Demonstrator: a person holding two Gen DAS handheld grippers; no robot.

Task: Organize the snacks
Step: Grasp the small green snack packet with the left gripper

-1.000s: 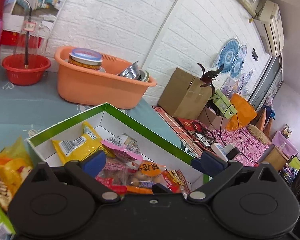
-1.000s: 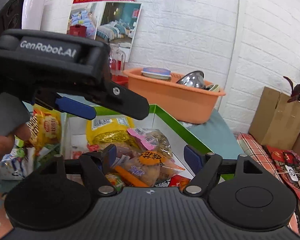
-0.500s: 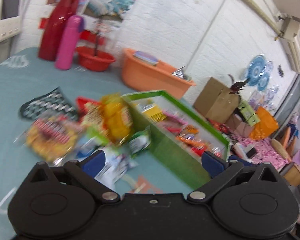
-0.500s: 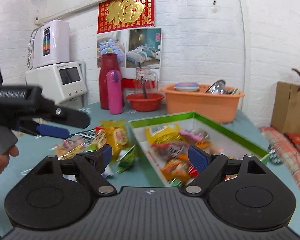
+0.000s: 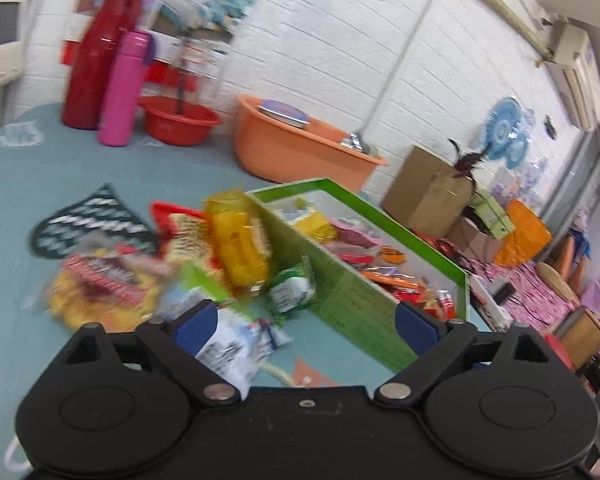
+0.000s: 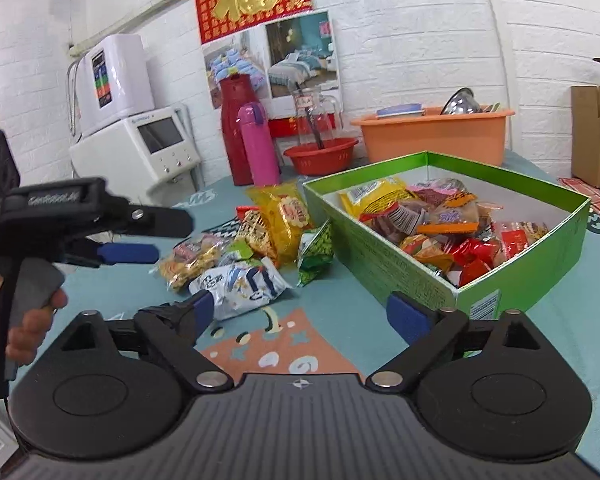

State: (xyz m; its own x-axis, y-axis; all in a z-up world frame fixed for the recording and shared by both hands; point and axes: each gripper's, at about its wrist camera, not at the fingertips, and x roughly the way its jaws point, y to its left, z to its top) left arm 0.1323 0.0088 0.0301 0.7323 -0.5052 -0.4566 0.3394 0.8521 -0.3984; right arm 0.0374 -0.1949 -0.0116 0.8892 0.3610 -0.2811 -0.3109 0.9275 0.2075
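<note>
Beside green box [image 6: 412, 264], loose snack packets [image 6: 240, 284]

Both views bright, even indoor light, no hard shadows. Left wrist view motion-blurred throughout: snack packets [image 5: 236, 248] at centre smeared, red flask [image 5: 100, 56] and wall posters at upper left soft; only the gripper body along the bottom is crisp. Right wrist view sharp, print on the packets in the green box [image 6: 556, 276] is legible. Mild glare on the white brick wall [image 6: 420, 40]. Strong fisheye bending at the edges, dark vignette in the corners of both frames.
</note>
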